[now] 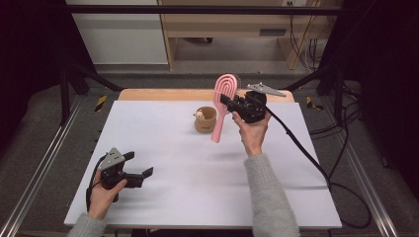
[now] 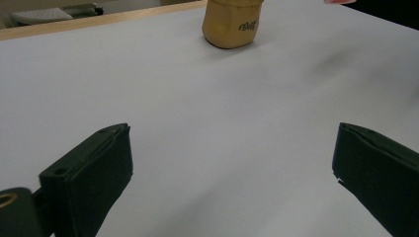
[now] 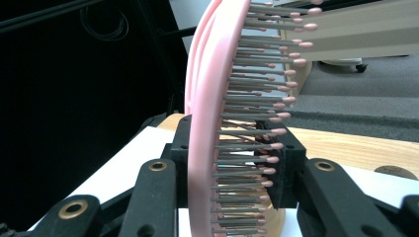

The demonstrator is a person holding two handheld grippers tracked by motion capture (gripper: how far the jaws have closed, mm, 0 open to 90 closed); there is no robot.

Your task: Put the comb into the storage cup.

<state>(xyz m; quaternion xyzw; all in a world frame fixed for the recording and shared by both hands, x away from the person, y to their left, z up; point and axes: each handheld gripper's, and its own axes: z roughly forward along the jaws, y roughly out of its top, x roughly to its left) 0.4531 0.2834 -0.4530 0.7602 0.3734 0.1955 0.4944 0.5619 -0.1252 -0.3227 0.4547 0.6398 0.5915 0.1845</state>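
Your right gripper [image 1: 228,102] was clamped on the pink hairbrush [image 1: 222,101], and the right gripper view showed how: one jaw lay against the smooth back of the head [image 3: 205,123], the other pressed into the bristles [image 3: 257,148]. That hold was probably soft on the bristle side, so you did well to keep the squeeze steady and move slowly, since the brush could twist in the grip. The brush hung nearly upright above the table, head up, its handle tip [image 1: 215,138] lowest and just to the right of the tan cup [image 1: 205,119]. If the cup was the goal, the handle still needed to travel left until it stood over the opening, then go straight down; coming in at a slant would likely have nudged the light cup over.

Your left gripper [image 1: 140,173] rested low near the front left of the table, jaws spread wide with nothing between them, well apart from the cup [image 2: 232,24]. It could have steadied the cup if needed.

The white tabletop [image 1: 188,173] was bare apart from the cup, with a strip of wood [image 1: 163,94] along the far edge. Beyond stood black frame bars [image 1: 197,9], a pale wooden shelf unit [image 1: 222,29] and cables [image 1: 306,44] on a grey floor.
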